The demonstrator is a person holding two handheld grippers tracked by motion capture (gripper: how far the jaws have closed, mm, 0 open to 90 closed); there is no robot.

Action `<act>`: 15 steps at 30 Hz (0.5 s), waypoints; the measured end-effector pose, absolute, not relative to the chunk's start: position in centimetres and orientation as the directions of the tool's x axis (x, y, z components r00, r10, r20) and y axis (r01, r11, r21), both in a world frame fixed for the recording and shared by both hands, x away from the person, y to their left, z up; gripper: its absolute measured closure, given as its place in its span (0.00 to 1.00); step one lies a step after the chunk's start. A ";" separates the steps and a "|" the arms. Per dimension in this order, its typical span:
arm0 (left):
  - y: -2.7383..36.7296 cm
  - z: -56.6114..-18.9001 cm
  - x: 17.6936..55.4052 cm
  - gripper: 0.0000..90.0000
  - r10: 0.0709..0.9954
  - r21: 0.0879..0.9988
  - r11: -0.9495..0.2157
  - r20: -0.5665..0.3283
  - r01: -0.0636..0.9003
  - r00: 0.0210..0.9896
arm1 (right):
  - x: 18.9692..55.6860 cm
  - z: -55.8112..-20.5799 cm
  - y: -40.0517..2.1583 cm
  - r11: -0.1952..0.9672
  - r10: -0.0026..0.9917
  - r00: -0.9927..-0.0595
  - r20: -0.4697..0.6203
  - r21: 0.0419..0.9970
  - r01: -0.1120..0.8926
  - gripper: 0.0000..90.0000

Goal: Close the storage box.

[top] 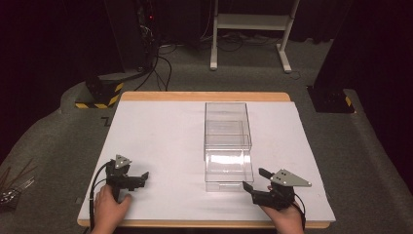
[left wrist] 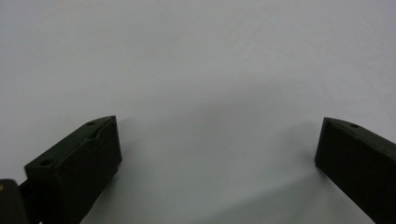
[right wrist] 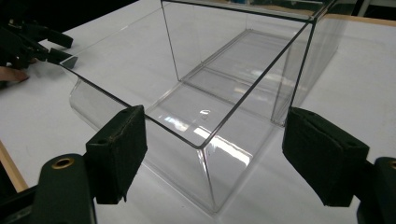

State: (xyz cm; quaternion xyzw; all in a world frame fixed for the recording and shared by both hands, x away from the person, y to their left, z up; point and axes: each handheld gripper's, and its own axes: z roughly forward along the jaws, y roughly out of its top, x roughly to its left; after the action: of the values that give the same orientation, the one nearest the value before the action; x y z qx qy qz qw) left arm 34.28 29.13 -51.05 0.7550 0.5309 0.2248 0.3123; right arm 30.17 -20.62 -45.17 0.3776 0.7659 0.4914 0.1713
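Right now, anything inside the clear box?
The clear acrylic box looks empty: its walls are transparent and through them show just its own floor, glare spots and the white table. Nothing is covered from sight.

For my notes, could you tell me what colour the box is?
Colourless: a clear plastic box, best in the right gripper view.

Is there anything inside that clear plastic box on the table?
No, the clear box is empty; through its walls you see just its bare floor and the white table.
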 end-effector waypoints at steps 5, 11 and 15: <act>29.1 -51.0 34.3 0.01 0.942 0.710 -0.242 0.009 0.661 0.336 | 30.5 -45.3 -20.6 0.222 0.750 -0.650 0.118 0.882 0.416 0.24; 29.1 -51.1 34.3 0.01 0.942 0.710 -0.241 0.008 0.661 0.335 | 31.2 -45.3 -20.3 0.210 0.764 -0.635 0.114 0.887 0.411 0.24; 29.1 -51.0 34.3 0.01 0.942 0.710 -0.241 0.008 0.661 0.335 | 31.7 -45.3 -20.1 0.199 0.769 -0.628 0.119 0.889 0.413 0.24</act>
State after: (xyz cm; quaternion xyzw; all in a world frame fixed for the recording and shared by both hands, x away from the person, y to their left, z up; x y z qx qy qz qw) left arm 34.29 29.13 -51.05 0.7551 0.5309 0.2248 0.3122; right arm 31.68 -20.06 -45.32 0.3921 0.7533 0.4966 0.1793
